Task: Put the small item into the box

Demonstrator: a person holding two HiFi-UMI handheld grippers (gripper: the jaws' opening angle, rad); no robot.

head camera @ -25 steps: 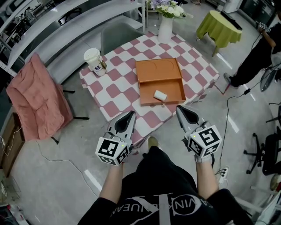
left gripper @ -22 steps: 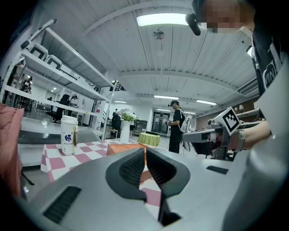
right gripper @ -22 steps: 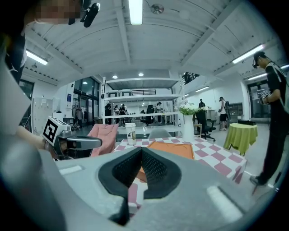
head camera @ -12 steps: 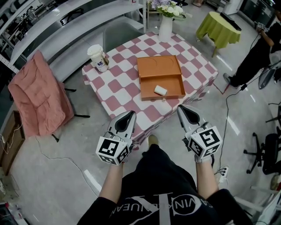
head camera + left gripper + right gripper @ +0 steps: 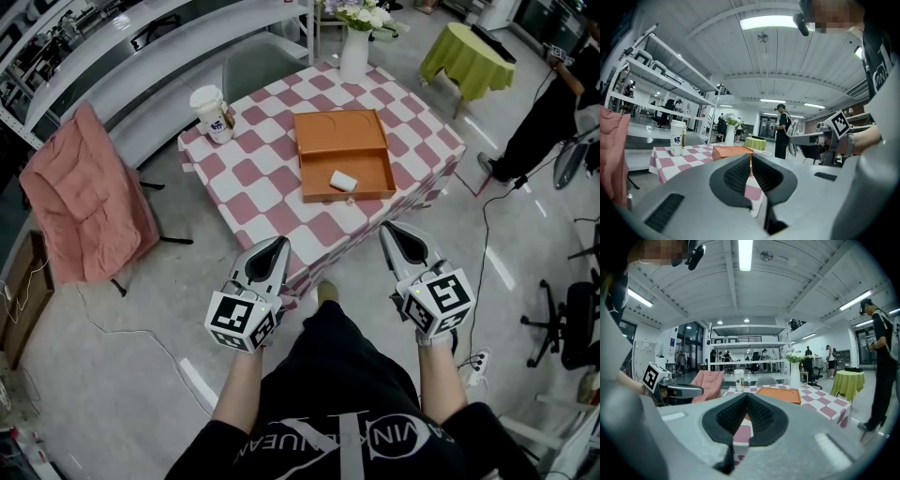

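The small white rounded block (image 5: pixel 342 180) is lying in the near half of the open flat orange box (image 5: pixel 339 141) on the pink-and-white checkered bench (image 5: pixel 255 192). The left claw (image 5: pixel 277 244) and right claw (image 5: pixel 387 231) are hovering short of the bench, both closed together and empty.

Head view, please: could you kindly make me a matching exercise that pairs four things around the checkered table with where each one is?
Things:
1. paper cup
2. vase
3. small white item
4. pink cloth

Places:
A. draped beside the table, to its left
B. in the near half of the orange box
C. at the table's far corner, holding flowers
D. at the table's left corner

Pairs: 1-D, 2-C, 3-B, 4-A.
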